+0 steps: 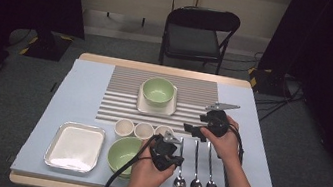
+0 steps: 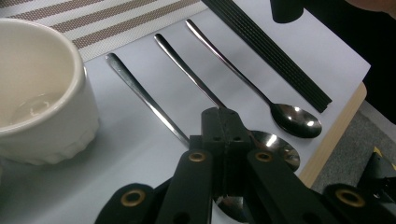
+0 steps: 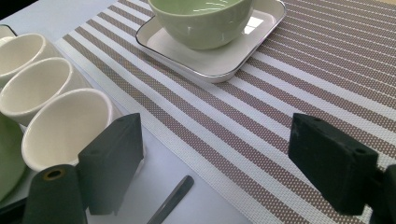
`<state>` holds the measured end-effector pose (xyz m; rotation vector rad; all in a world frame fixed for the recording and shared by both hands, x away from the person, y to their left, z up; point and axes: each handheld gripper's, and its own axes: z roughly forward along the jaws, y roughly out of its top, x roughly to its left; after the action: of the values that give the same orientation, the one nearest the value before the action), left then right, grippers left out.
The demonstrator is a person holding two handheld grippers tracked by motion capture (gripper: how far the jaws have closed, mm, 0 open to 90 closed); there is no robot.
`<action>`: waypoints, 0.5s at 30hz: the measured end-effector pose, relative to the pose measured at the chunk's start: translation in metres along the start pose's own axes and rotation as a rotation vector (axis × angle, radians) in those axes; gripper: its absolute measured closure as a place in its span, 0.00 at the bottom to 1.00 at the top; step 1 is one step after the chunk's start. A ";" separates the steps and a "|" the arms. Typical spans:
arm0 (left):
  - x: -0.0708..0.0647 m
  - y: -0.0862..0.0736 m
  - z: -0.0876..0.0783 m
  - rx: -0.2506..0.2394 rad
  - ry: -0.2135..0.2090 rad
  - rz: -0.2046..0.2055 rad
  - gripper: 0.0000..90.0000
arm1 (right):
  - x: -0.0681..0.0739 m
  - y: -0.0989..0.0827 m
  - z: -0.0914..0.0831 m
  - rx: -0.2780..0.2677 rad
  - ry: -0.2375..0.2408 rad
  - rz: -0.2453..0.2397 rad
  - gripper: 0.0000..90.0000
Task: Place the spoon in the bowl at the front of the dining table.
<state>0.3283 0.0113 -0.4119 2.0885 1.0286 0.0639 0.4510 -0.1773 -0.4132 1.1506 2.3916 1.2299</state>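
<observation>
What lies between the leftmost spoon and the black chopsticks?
Two more spoons, the middle spoon and the right spoon, lie side by side between the leftmost spoon and the chopsticks, as the high view shows.

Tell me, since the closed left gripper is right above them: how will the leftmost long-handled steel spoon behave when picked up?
The leftmost polished steel spoon looks stiff and probably light. Its thin, glossy handle may slip between pads. Lying flat on the pale blue table cover, it could skid rather than lift.

Both forearms are bare, with no sleeves in sight. Each hand carries a black gripper: the left gripper [image 1: 166, 152] and right gripper [image 1: 214, 123] each bear a grey three-cornered plate and a trailing black cable. Brass-coloured bushings and small screws mark the black jaws.
</observation>
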 end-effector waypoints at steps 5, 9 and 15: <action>-0.003 -0.003 0.006 0.016 0.002 0.010 1.00 | 0.000 -0.004 0.001 0.001 0.008 0.004 0.19; -0.005 -0.006 0.011 0.028 0.001 0.015 1.00 | 0.000 -0.006 0.003 0.004 0.009 0.007 0.19; -0.007 -0.009 0.013 0.037 0.002 0.022 1.00 | 0.000 -0.007 0.004 0.004 0.011 0.007 0.19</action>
<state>0.3227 0.0015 -0.4249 2.1338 1.0148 0.0590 0.4489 -0.1774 -0.4212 1.1575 2.4016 1.2371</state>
